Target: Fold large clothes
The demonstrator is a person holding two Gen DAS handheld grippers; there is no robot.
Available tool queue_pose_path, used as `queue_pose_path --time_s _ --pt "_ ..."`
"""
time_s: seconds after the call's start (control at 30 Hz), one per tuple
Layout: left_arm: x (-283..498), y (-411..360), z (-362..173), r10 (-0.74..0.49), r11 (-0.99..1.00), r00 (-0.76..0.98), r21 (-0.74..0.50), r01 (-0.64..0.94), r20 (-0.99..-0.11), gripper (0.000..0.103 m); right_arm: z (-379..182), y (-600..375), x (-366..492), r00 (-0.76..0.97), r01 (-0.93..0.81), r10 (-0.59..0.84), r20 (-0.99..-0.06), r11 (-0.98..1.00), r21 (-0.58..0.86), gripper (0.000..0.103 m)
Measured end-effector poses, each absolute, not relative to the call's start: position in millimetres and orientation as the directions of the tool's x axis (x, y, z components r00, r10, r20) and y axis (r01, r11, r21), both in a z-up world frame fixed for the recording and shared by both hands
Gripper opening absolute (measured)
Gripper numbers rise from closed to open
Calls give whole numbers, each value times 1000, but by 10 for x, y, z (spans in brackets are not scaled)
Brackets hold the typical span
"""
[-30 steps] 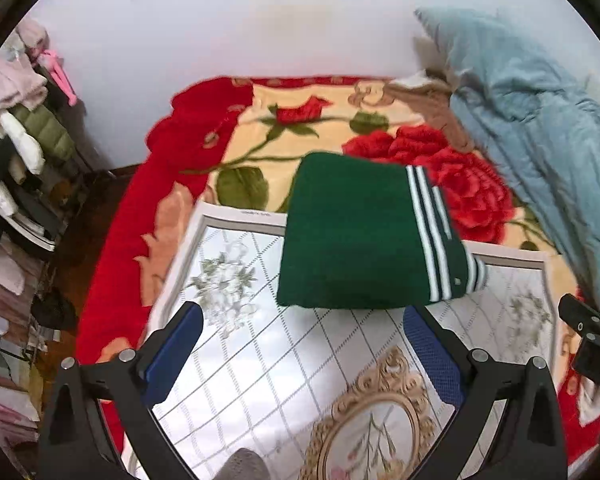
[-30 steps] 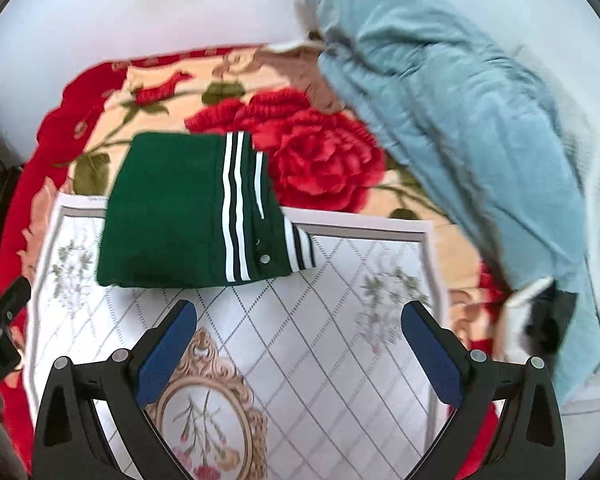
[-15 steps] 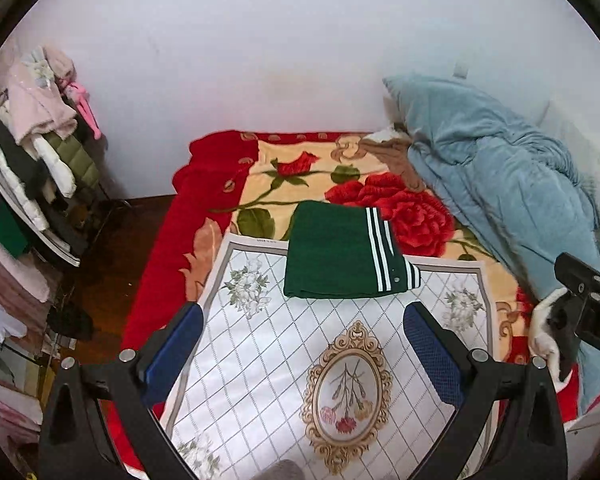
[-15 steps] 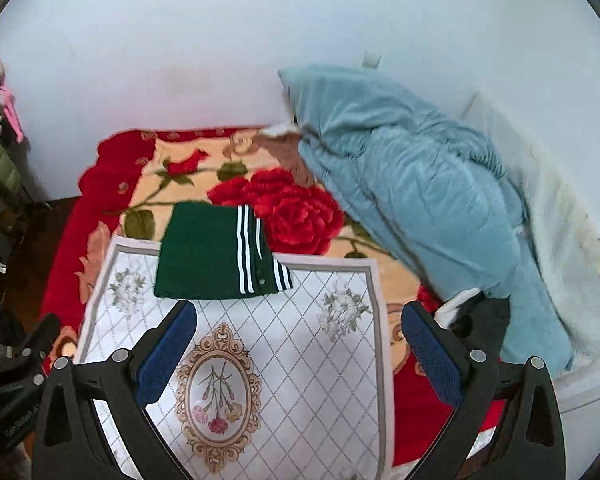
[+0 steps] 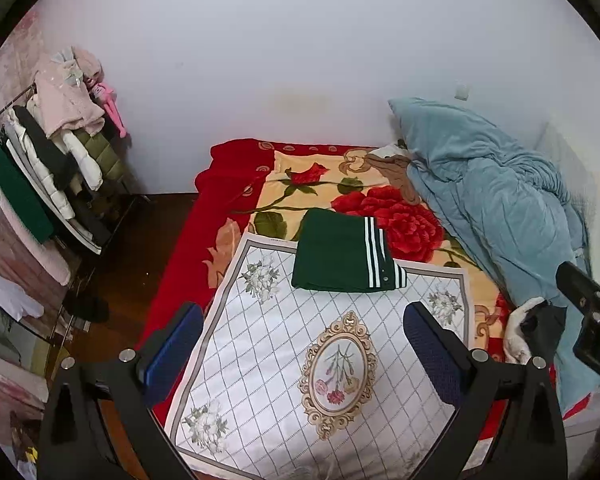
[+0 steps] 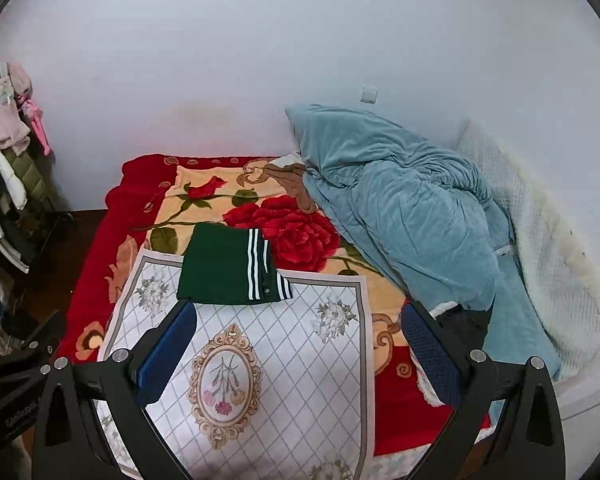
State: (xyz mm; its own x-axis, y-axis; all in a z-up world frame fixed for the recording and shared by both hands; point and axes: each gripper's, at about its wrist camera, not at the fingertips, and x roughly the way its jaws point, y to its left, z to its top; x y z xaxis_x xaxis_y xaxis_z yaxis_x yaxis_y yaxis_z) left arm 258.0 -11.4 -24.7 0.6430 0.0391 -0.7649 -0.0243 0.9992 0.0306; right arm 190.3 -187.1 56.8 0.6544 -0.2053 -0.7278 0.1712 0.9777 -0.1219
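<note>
Against a plain white wall, the bed [image 5: 236, 184] carries the dark green white-striped garment [image 5: 342, 258], folded flat at the far edge of a white floral mat [image 5: 284, 364]; left gripper [image 5: 300, 352] and right gripper [image 6: 296, 352] hover spread wide, holding nothing; folding looks finished, so the next move would likely be fetching another garment.

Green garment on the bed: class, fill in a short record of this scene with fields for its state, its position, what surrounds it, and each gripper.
garment: green garment with white stripes, folded into a neat rectangle
position: on the far edge of the white patterned mat, partly over the rose blanket
beside it: rumpled blue quilt
left gripper: open, empty
right gripper: open, empty
</note>
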Motion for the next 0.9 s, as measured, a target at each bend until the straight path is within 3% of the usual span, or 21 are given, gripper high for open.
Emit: queue_pose_path --time_s 0.9 --pt "2275 -91 35 70 997 682 35 -64 -728 102 828 -1878 1675 650 115 -157 -744 988 -108 103"
